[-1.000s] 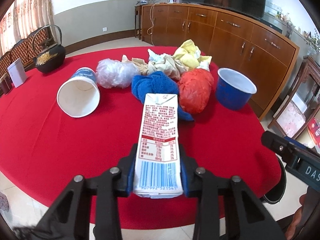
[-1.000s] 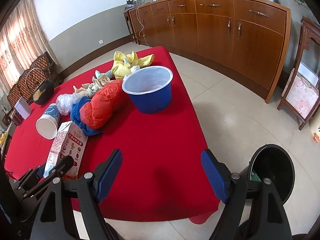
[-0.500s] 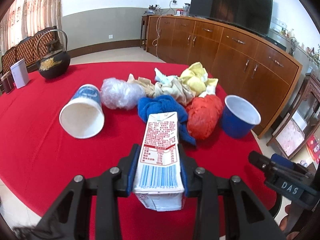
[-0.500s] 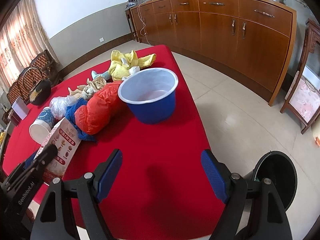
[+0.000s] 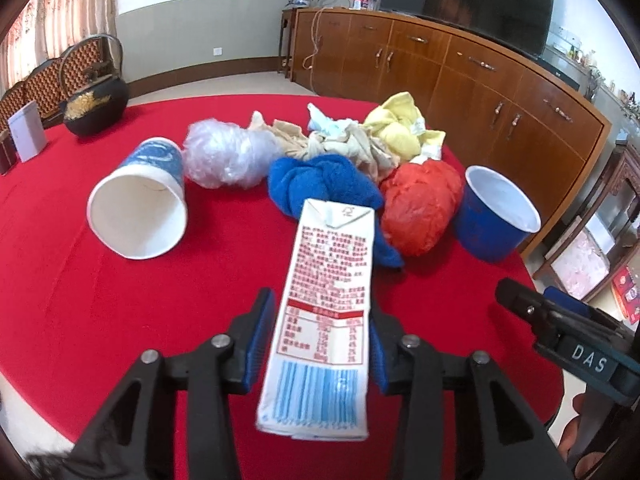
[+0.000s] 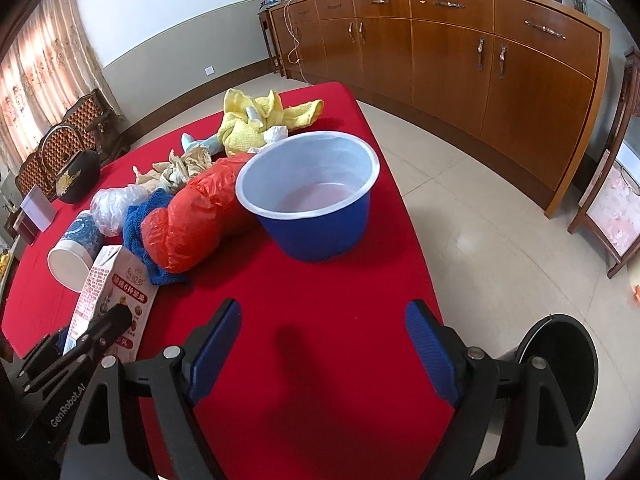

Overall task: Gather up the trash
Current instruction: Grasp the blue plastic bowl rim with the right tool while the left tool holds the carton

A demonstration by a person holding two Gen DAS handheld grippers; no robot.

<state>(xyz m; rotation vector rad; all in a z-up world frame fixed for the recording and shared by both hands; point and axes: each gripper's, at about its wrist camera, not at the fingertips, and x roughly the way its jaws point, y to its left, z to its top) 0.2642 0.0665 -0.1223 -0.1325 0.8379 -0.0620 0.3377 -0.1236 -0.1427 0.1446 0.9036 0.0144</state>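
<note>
Our left tongs (image 5: pixel 318 344) carry a milk carton (image 5: pixel 326 304) between the blue pads (image 5: pixel 258 340). The jaws are opening: a narrow gap shows at the left pad, and the right pad lies against the carton's side. The carton points away from us, barcode end nearest, above the near edge of the bench (image 5: pixel 80 280), which is draped in red cloth. Our right tongs (image 6: pixel 322 346) stand wide apart with nothing between them, over the bench's right near edge.

Beyond the carton the trash lies in a cluster across the middle of the bench: a blue cloth (image 5: pixel 320 180) directly behind the carton, a red plastic bag (image 5: pixel 420 204) touching it on the right, and a blue cup (image 5: pixel 492 220) upright near the right edge. A paper cup (image 5: pixel 140 204) lies on its side to the left, its mouth toward us, beside a clear crumpled bag (image 5: pixel 224 152). Farther back rest beige rags (image 5: pixel 316 144) and a yellow cloth (image 5: pixel 400 132).

At the far left edge stand a black kettle (image 5: pixel 94 100) and a white box (image 5: pixel 28 130). On the floor beside the bench's right near edge stands a black bin (image 6: pixel 560 364).
</note>
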